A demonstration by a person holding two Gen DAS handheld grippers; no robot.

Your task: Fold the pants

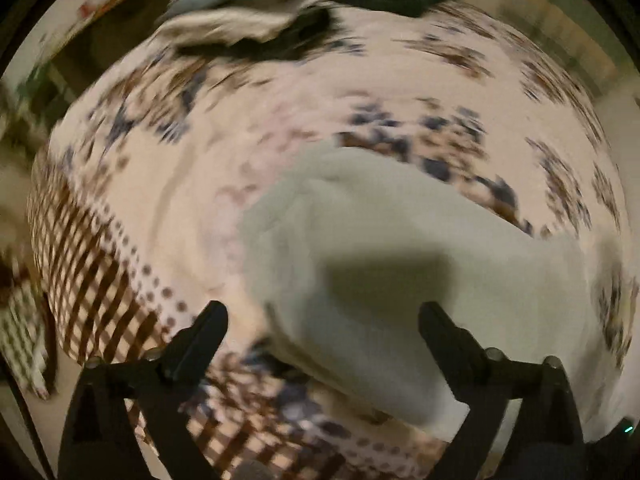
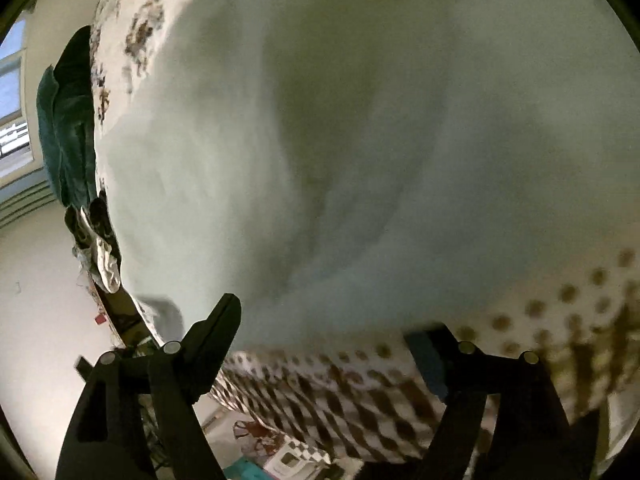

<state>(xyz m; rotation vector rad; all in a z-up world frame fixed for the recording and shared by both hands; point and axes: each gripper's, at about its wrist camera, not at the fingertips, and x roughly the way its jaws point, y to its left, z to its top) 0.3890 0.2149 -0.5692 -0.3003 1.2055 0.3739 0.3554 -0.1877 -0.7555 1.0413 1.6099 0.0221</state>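
The pants (image 1: 400,248) are a pale grey-green cloth lying on a patterned bed sheet (image 1: 240,128). In the left wrist view they stretch from the middle toward the lower right. My left gripper (image 1: 324,316) hangs above them, open, with a dark shadow on the cloth between its fingers; nothing is pinched. In the right wrist view the pants (image 2: 360,140) fill most of the picture at close range. My right gripper (image 2: 332,328) is open over their near edge, where the cloth meets the dotted and checked border of the sheet (image 2: 360,392). The left wrist view is blurred.
A heap of other clothes (image 1: 280,12), dark, grey and white, lies at the far side of the bed. In the right wrist view a dark green garment (image 2: 68,128) and light clothes (image 2: 104,256) lie at the bed's left edge, beyond them a wall and window (image 2: 12,92).
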